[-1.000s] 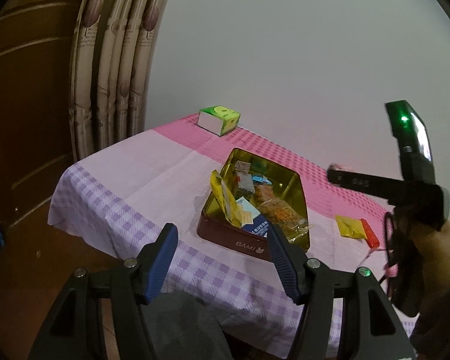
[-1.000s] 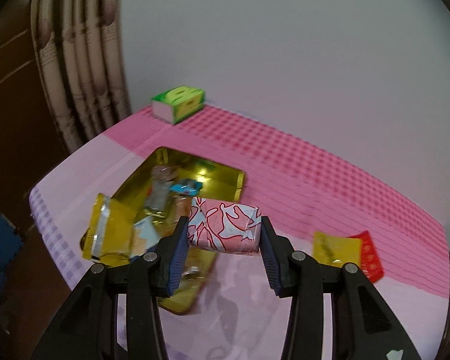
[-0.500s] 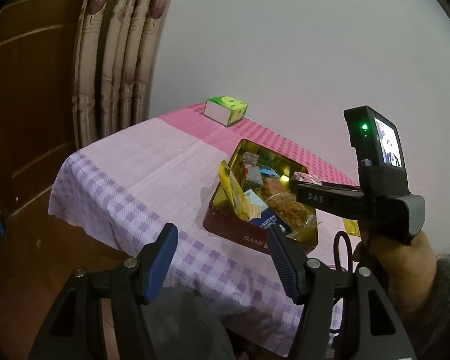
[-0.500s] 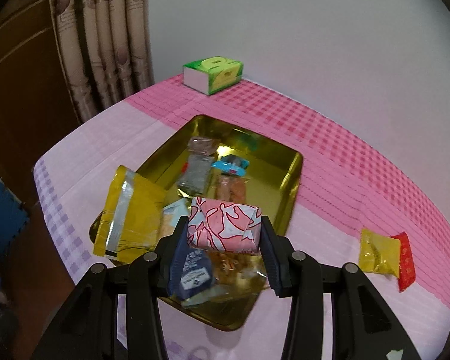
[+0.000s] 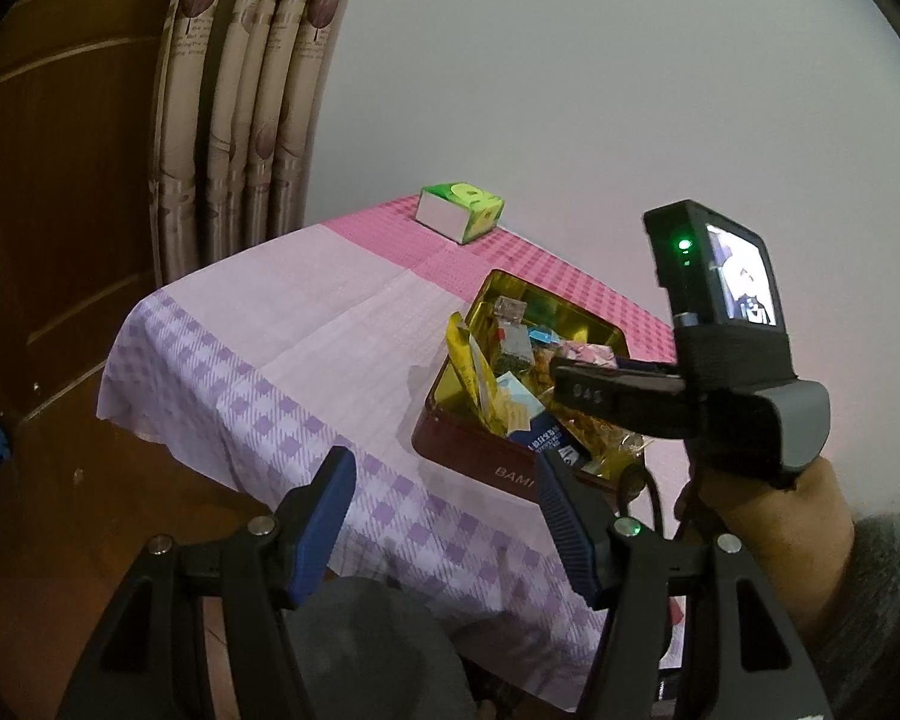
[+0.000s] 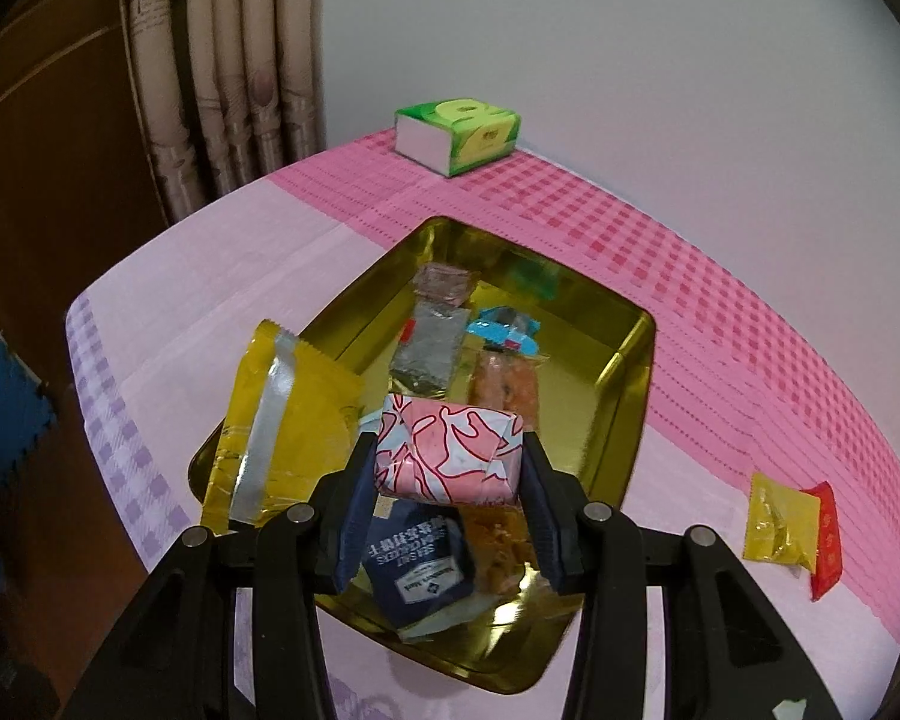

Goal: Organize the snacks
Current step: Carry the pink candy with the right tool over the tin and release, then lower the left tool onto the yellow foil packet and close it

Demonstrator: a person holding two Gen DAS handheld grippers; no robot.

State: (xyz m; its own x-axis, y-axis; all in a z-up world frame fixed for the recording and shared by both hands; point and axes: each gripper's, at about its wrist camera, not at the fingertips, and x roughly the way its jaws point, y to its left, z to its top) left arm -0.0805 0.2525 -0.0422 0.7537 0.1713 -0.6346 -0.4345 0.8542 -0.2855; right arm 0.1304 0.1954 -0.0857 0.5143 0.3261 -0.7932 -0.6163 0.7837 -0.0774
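Note:
A gold-lined tin (image 6: 627, 372) with a dark red outside (image 5: 468, 450) stands on the table and holds several snack packets. My right gripper (image 6: 447, 468) is shut on a pink and white patterned packet (image 6: 450, 456), held above the tin's near half. A yellow packet (image 6: 276, 420) leans on the tin's left rim, and a dark blue packet (image 6: 420, 564) lies below the held one. My left gripper (image 5: 444, 516) hangs open off the table's near edge with nothing between its fingers. In the left wrist view the right gripper's body (image 5: 726, 384) reaches over the tin.
A green tissue box (image 6: 456, 132) sits at the table's far corner. A yellow packet (image 6: 774, 525) and a red one (image 6: 825, 537) lie on the pink cloth right of the tin. Curtains and a wooden door stand to the left. A person's hand (image 5: 768, 534) holds the right gripper.
The right gripper has carried the pink packet leftward and down, from beside the tin to over its near half. The left gripper has barely moved.

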